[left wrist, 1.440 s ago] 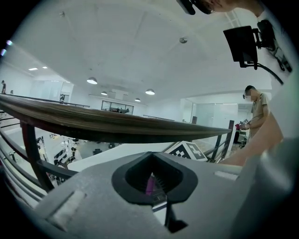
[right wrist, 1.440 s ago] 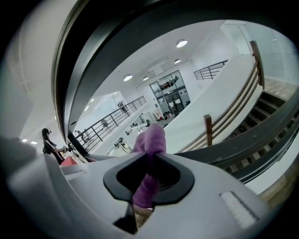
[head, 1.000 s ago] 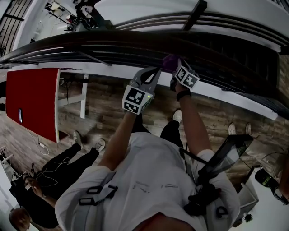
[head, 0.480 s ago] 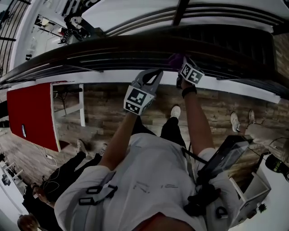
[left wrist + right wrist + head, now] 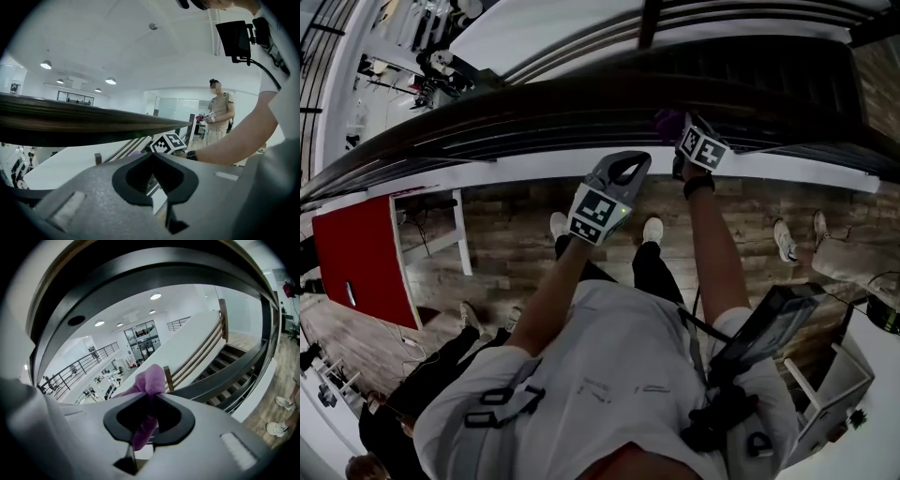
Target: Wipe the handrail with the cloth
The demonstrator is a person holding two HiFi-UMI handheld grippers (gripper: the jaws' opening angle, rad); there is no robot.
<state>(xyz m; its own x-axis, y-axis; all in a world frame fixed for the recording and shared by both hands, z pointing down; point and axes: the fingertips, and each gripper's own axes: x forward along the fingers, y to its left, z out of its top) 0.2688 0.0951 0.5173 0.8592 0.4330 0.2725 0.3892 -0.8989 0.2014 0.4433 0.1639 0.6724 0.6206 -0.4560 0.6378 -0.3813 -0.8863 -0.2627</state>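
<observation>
Both tongs have slid a little to the right along the handrail [image 5: 516, 108] since a second ago, and the shoes [image 5: 652, 230] have stepped closer to it. The cloth [image 5: 667, 120] is purple, soft and scrunched into a lump. It is up against the long, dark handrail, pinched tight in the right gripper [image 5: 682, 131]. The rail runs on bare to both sides, so there is lots of room to slide. Under it is a white ledge [image 5: 487, 169], then a wood floor [image 5: 506, 234] down below. The right arm reaches out straight. The left arm is bent, and the left gripper [image 5: 628, 167] hangs just beside the rail, jaws closed on nothing.
</observation>
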